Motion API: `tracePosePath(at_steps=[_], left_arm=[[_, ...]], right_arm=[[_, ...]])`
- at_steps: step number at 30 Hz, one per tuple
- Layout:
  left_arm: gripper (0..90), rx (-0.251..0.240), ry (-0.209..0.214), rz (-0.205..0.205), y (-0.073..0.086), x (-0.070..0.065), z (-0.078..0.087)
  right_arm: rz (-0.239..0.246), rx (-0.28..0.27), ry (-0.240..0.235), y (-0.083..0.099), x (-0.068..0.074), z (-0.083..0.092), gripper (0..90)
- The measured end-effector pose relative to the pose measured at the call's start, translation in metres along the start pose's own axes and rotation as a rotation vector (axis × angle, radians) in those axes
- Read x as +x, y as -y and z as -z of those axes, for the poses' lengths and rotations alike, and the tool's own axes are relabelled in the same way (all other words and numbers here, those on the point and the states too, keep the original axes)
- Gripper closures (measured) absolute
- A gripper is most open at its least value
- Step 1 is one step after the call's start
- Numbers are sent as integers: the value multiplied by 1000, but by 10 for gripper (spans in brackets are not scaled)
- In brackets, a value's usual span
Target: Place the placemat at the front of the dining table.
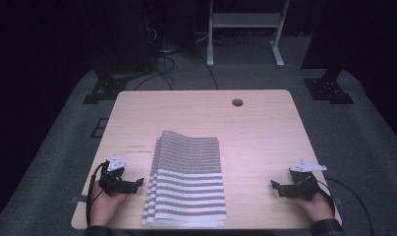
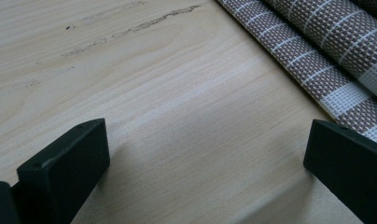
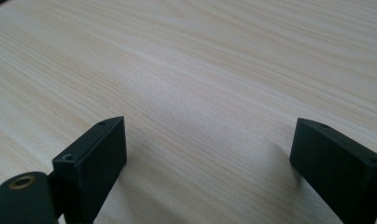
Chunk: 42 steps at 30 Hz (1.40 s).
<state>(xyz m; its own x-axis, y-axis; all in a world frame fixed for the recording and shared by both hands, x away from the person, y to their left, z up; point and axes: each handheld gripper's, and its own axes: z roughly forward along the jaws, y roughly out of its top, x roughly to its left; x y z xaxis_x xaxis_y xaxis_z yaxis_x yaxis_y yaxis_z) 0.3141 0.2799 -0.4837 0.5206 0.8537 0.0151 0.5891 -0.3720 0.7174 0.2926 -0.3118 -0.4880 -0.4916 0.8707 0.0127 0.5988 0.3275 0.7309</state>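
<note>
A stack of brown-and-white striped woven placemats (image 1: 186, 179) lies in the middle of the light wooden table (image 1: 255, 128), reaching its near edge. My left gripper (image 1: 132, 184) rests on the table just left of the stack, jaws wide open with bare wood between them. In the left gripper view the mats' edge (image 2: 326, 51) runs along the upper right, close to the right jaw. My right gripper (image 1: 277, 189) sits near the table's front right, well apart from the mats, also open over bare wood (image 3: 205, 93).
A round cable hole (image 1: 237, 102) is near the table's far edge. Dark scuff marks (image 1: 137, 149) lie left of the mats. Beyond the table stand a white frame (image 1: 245, 29), black stands and floor cables.
</note>
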Motion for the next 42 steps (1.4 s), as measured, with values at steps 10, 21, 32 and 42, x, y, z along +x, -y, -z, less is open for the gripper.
tracePosePath(at_steps=[10, 21, 32, 42], left_arm=[[0, 0, -14, 18, 3, 4, 3], [0, -44, 6, 85, 3, 13, 15], [0, -74, 52, 129, -3, 3, 29], [0, -118, 113, 145, -13, -9, 41]], right_arm=[[2, 0, -3, 0, 0, 0, 95], [7, 1, -10, 1, 0, 1, 96], [14, 1, -16, 0, 0, 0, 96], [15, 2, -18, -1, 0, -1, 95]])
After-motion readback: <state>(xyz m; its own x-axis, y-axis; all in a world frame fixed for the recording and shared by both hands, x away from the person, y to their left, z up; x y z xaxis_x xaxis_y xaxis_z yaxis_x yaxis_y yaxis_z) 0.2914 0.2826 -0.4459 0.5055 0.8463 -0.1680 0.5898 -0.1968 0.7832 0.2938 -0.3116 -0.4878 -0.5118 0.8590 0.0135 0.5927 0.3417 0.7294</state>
